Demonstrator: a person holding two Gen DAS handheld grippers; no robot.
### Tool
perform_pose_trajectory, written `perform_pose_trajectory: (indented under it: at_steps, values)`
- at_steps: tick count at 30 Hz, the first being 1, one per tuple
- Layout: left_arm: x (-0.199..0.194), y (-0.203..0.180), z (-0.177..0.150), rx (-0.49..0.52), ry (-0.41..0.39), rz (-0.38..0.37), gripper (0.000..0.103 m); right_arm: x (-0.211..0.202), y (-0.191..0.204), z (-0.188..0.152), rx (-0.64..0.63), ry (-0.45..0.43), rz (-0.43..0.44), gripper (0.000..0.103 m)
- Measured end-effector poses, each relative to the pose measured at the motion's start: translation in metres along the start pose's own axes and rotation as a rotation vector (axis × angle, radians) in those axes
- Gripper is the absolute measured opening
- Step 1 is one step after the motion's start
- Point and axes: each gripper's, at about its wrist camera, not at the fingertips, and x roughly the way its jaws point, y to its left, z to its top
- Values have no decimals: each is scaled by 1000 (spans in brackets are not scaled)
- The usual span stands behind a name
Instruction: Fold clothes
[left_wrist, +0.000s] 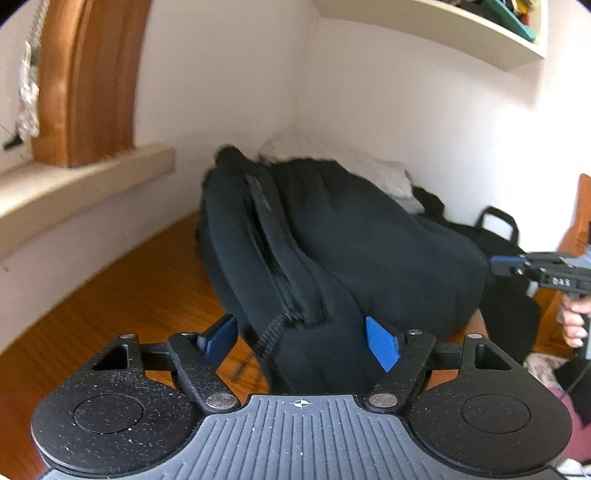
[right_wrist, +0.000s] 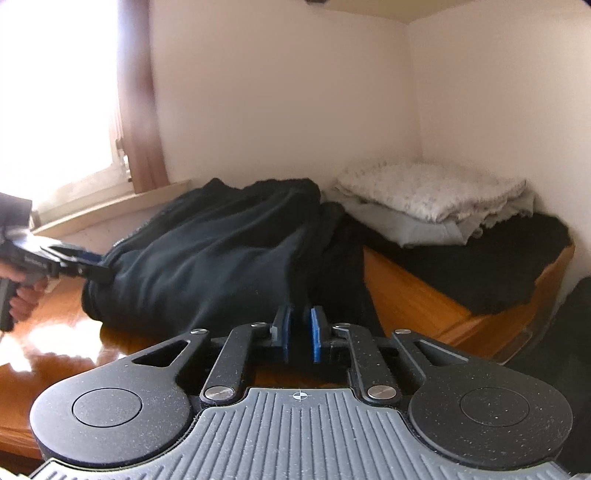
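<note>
A bulky black zip-up garment (left_wrist: 369, 240) lies heaped on the wooden table (left_wrist: 129, 295). My left gripper (left_wrist: 301, 341) is open around its near corner, where the zipper ends. The left blue pad (left_wrist: 221, 339) stands clear of the cloth and the right one is at its edge. In the right wrist view the same garment (right_wrist: 207, 258) stretches from the left gripper (right_wrist: 92, 264) to my right gripper (right_wrist: 300, 325). The right gripper's blue pads are almost together with the garment's edge dropping between them. From the left wrist view the right gripper (left_wrist: 496, 260) sits at the cloth's far right end.
A folded pile of light clothes (right_wrist: 432, 199) rests on a black cloth (right_wrist: 498, 266) over a raised wooden block (right_wrist: 413, 295) in the corner. A window sill (left_wrist: 74, 184) runs along the left wall and a shelf (left_wrist: 443, 29) hangs above. A black bag handle (left_wrist: 498, 221) sticks up behind the garment.
</note>
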Motion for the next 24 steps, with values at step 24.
perform_pose_trajectory:
  at_steps: [24]
  values:
    - [-31, 18, 12, -52, -55, -14, 71, 32, -2, -23, 106, -53, 76, 50]
